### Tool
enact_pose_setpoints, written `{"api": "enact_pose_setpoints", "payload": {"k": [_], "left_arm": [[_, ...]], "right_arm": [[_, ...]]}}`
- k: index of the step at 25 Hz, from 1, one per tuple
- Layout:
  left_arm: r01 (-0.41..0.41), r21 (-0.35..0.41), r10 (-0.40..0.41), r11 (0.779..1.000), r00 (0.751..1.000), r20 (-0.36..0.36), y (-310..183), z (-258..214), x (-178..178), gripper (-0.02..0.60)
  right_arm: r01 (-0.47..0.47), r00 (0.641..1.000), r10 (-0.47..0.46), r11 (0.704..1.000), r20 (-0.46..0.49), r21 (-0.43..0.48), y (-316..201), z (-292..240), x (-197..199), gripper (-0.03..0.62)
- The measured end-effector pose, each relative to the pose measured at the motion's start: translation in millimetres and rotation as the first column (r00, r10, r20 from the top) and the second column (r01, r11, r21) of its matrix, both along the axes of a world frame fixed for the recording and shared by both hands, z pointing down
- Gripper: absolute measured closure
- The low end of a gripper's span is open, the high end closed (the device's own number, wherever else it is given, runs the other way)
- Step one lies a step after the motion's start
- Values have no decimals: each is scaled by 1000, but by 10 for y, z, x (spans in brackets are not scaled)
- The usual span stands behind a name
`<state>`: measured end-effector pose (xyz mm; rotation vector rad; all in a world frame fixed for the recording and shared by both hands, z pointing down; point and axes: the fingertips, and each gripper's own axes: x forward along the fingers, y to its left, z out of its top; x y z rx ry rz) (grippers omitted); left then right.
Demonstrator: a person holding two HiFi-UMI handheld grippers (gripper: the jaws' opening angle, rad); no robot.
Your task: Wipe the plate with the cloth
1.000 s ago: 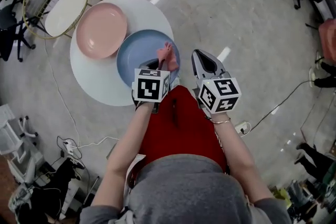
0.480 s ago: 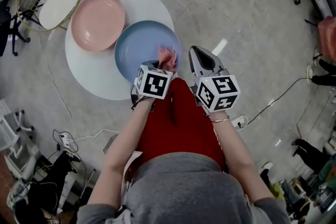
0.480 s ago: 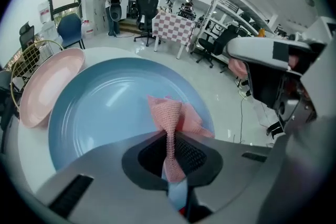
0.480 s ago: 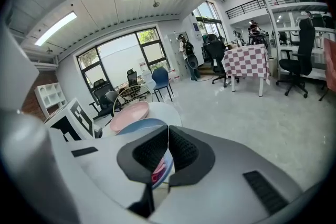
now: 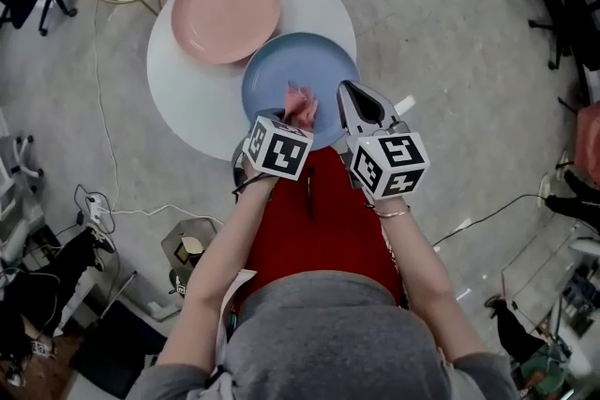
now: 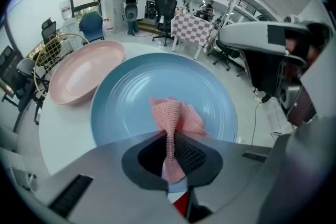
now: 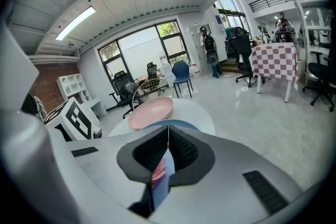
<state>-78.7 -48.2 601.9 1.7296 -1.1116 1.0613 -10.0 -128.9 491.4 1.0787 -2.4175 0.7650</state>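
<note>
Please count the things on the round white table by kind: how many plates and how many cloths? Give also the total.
Plates: 2, a blue plate and a pink plate.
Cloths: 1, a pink cloth, lying on the blue plate and pinched by the left hand-held gripper.
Total: 3.

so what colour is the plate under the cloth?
Blue plate beneath the pink cloth; clearest in the left gripper view.

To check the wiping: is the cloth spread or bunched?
Bunched. The left gripper pinches the cloth into a tuft over the blue plate.
</note>
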Motion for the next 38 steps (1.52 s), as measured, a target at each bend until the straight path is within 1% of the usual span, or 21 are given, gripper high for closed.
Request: {"api": "enact_pose_setpoints", "payload": {"k": [3,9,12,17,19,21,25,27,30,33,38], "left_arm": [[38,9,-38,999,999,31,35,-20,-122,548],[134,20,-135,991,990,52,121,-86,-356,548],[168,27,-169,985,983,69,142,-106,-503,548],[209,55,-213,976,975,67,179,-209,-722,548],[211,78,-216,974,974,66,168,-289,-787,548],[209,99,-214,973,975,50,157,-369,-834,548],[184,133,-183,974,983,-19,83,-504,-776,548],[148,147,-142,978,989,-49,23,-550,-638,548],[84,158,-71,984,993,-89,-83,-591,-336,548],[31,157,-8,987,989,-147,-192,-618,4,548],[-54,140,86,989,968,-235,-257,-667,487,548]], "right_arm": [[39,999,-39,999,4,1,17,-10,-100,565],[85,996,-85,996,8,9,50,-35,-213,565],[97,995,-97,995,8,11,35,-40,-270,565],[96,995,-96,995,3,13,49,-45,-335,565],[78,997,-78,997,3,15,40,-51,-320,565],[48,999,-48,999,0,19,48,-59,-285,565],[-18,1000,19,999,-15,31,93,-66,-152,565],[-59,998,59,998,-18,37,109,-76,-38,565],[-125,992,126,991,-20,46,112,-97,175,565],[-202,979,204,978,-27,54,124,-119,426,565],[-326,944,328,944,-40,60,266,-178,830,565]]}}
